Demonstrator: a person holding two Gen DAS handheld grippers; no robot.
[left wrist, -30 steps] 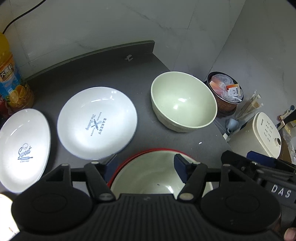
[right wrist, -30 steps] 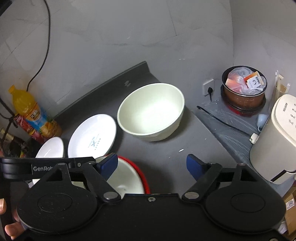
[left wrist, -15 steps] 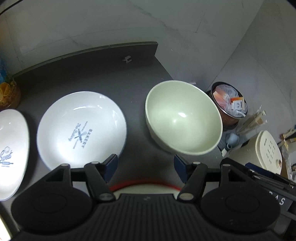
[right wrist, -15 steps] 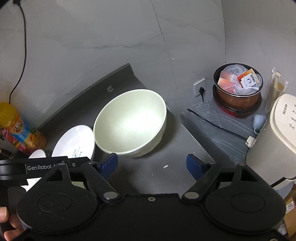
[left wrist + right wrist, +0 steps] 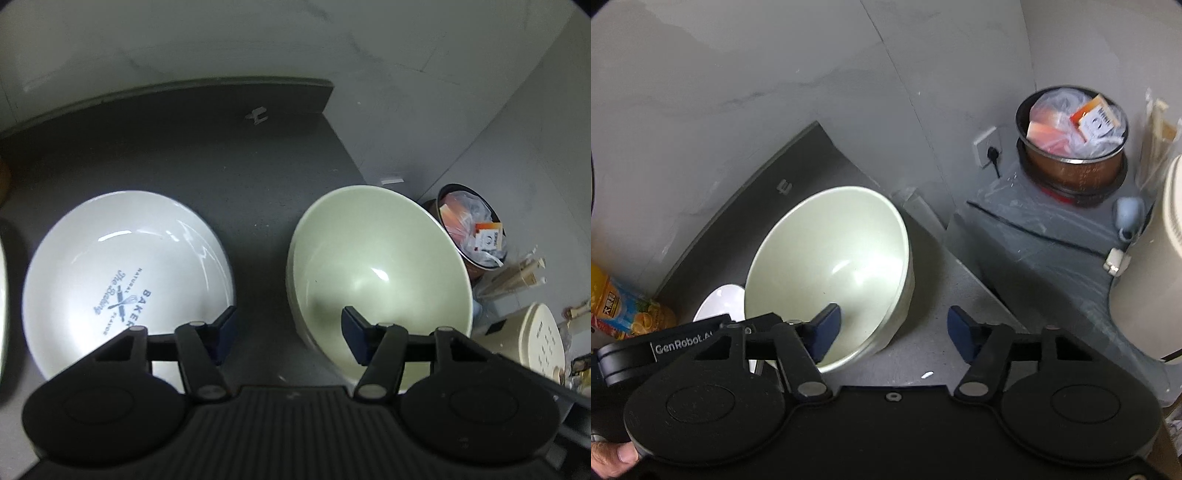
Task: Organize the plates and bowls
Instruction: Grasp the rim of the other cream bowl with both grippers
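Each hand-held gripper, left (image 5: pixel 288 332) and right (image 5: pixel 892 334), straddled an opposite rim of the green bowl (image 5: pixel 376 273), jaws closing but not yet pinching, apparently for a two-sided lift.

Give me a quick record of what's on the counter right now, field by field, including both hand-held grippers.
surface: dark counter against a pale wall
bowl: pale green bowl, upright, empty
plate: white bakery plate to the bowl's left, apart from it
left hand-held gripper: jaws closing, one finger inside the bowl, its near-left rim between them, not yet gripped
right hand-held gripper: jaws closing, straddling the bowl's right rim
bottle: orange drink bottle at far left
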